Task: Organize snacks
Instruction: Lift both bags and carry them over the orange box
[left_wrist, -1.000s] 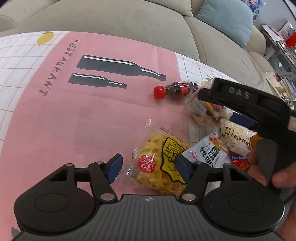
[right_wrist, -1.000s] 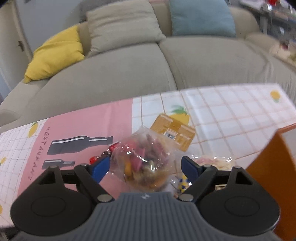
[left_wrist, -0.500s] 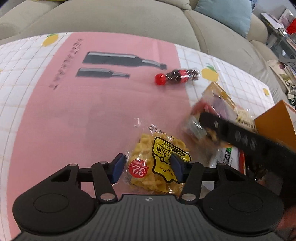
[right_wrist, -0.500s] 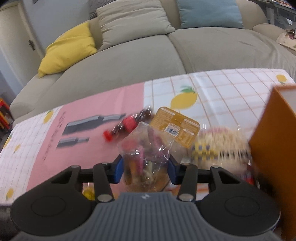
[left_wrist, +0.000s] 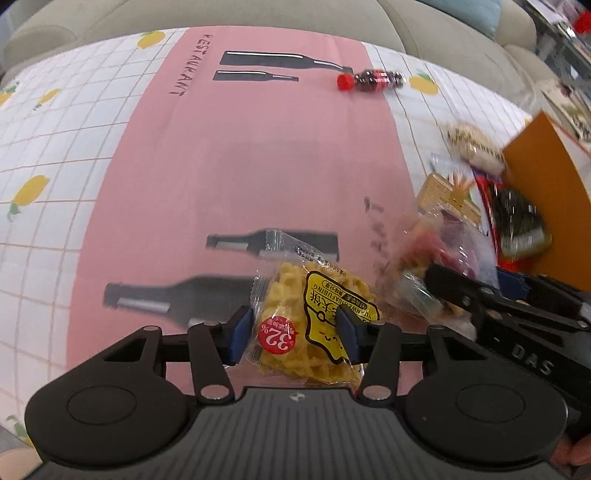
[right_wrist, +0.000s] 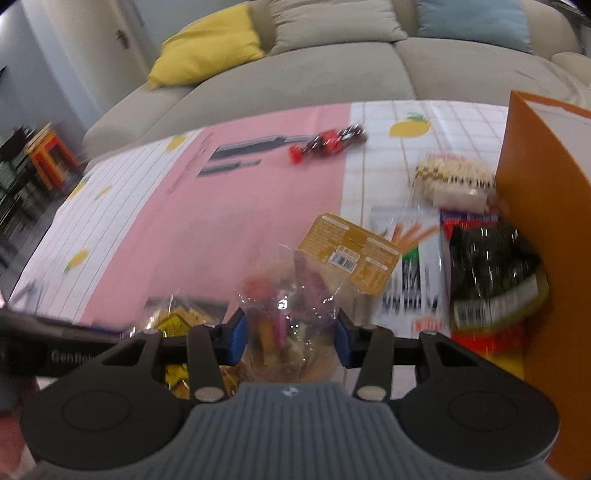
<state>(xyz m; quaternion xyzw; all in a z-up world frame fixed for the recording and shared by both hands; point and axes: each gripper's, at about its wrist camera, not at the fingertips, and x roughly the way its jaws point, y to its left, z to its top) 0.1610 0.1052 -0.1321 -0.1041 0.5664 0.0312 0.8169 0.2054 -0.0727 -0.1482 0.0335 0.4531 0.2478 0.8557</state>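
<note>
My left gripper (left_wrist: 291, 334) is shut on a yellow waffle snack packet (left_wrist: 310, 317) and holds it above the pink tablecloth. My right gripper (right_wrist: 290, 334) is shut on a clear bag of mixed sweets (right_wrist: 291, 310), which also shows in the left wrist view (left_wrist: 439, 258) just right of the waffle packet. An orange box (right_wrist: 535, 229) stands at the right, also seen in the left wrist view (left_wrist: 546, 177). Loose snacks lie beside it: a tan packet (right_wrist: 351, 251), a dark seaweed pack (right_wrist: 491, 273), a puffed rice packet (right_wrist: 454, 177).
A small cola bottle (left_wrist: 369, 79) with a red cap lies at the far side of the cloth, also in the right wrist view (right_wrist: 328, 142). A grey sofa (right_wrist: 332, 74) with cushions runs behind the table. A white striped packet (right_wrist: 410, 258) lies among the snacks.
Both grippers have closed on their packets and pulled back toward me, lifting them. The waffle packet and sweets bag now hang off the cloth; the orange box has come into view.
</note>
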